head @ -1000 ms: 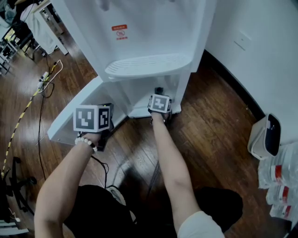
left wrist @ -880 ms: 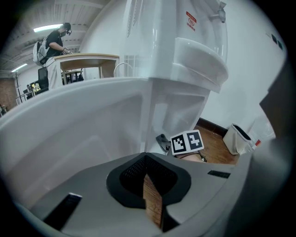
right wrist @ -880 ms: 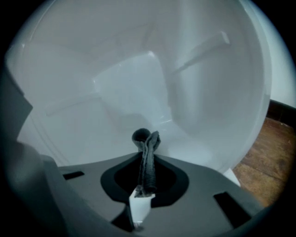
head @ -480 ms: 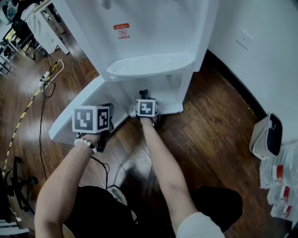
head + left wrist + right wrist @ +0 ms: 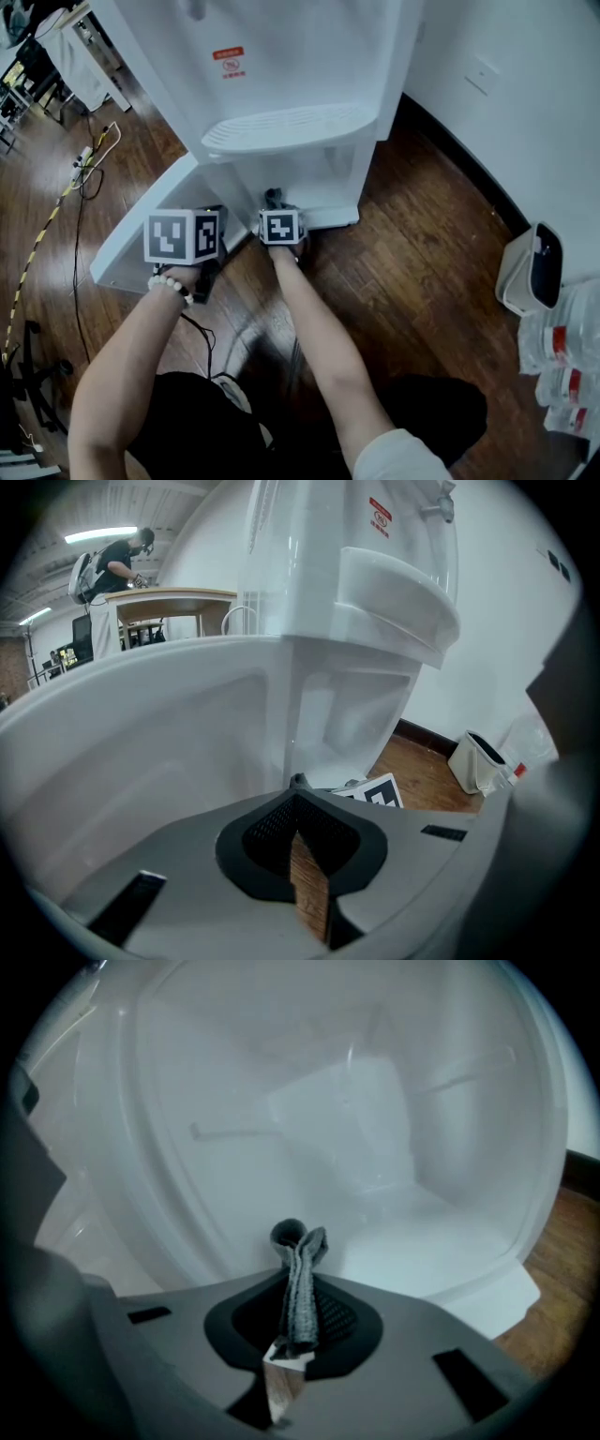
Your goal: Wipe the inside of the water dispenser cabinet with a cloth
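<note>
- Water dispenser (image 5: 281, 56): smooth white plastic, boxy, w/ a curved ribbed drip tray (image 5: 291, 129) on its front and a red label above that.
- Cabinet (image 5: 375, 1147) sits in the dispenser's base. Inside it's glossy white w/ rounded corners, and a boxy moulding shows on the back wall.
- Cabinet door (image 5: 141, 230) is white plastic w/ a dished inner face, swung open to the dispenser's left.
- Cloth (image 5: 302, 1288): dark grey knit, folded into a narrow strip. It's at the cabinet mouth, low on the dispenser's front.
- Right gripper (image 5: 295, 1265): jaws clamped on the cloth, whose rolled end pokes out past the tips toward the cabinet floor.
- Left gripper (image 5: 298, 787): jaws closed to a thin sliver, nothing between them. It's beside the door's inner face, left of the dispenser.
- Floor (image 5: 412, 253): dark wood planks w/ some sheen, in front of and to both sides of the dispenser.
- White wall (image 5: 525, 112) w/ dark skirting (image 5: 459, 155) runs close to the dispenser's right side, leaving a narrow gap there.
- Right of the dispenser, well apart from it: white bin (image 5: 525, 272) w/ a dark opening, plus wrapped bottles (image 5: 567, 361).
- Left of the dispenser: yellow cable (image 5: 37, 246) across the floor. The floor in front is open.
</note>
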A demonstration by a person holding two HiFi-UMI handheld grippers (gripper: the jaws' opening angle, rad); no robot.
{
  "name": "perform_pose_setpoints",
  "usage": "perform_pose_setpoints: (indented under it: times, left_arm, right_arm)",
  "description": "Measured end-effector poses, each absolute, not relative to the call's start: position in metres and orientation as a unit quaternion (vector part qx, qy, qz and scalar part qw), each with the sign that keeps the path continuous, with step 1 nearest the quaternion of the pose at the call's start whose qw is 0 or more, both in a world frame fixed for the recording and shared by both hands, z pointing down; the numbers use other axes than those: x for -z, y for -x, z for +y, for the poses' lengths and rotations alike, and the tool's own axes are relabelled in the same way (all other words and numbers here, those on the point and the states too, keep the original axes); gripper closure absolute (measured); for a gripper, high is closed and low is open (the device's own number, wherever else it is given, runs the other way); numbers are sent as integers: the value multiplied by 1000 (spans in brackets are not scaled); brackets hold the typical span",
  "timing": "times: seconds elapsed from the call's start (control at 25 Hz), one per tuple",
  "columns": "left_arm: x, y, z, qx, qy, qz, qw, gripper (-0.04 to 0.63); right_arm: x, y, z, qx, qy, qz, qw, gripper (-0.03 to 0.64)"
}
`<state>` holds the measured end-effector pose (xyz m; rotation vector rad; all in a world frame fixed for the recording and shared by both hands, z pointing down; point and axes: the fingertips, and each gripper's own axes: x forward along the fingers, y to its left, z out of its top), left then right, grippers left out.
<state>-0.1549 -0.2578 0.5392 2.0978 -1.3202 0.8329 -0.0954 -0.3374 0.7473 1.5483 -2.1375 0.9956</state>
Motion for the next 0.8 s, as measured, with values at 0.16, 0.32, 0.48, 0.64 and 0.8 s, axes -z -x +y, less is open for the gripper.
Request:
perform_pose_setpoints:
  times: [0.16, 0.32, 0.48, 0.64, 0.8]
  left_arm:
    - [-539, 151, -259, -308, -775, -487, 259, 597]
    - [-540, 145, -261, -306, -776, -486, 260, 597]
    - [-542, 136, -262, -310, -780, -480, 255, 597]
    - [-542, 128, -263, -307, -783, -478, 255, 597]
    - [-546, 121, -262, -315, -783, -473, 252, 597]
  right_arm:
    - [-750, 55, -340, -351, -578, -722, 150, 566]
    - [-752, 7, -339, -362, -618, -687, 126, 566]
    - [-759, -19, -330, -408, -623, -661, 93, 565]
    - [-758, -54, -327, -410, -650, -636, 68, 569]
    - [-754, -86, -326, -400, -669, -624, 62, 569]
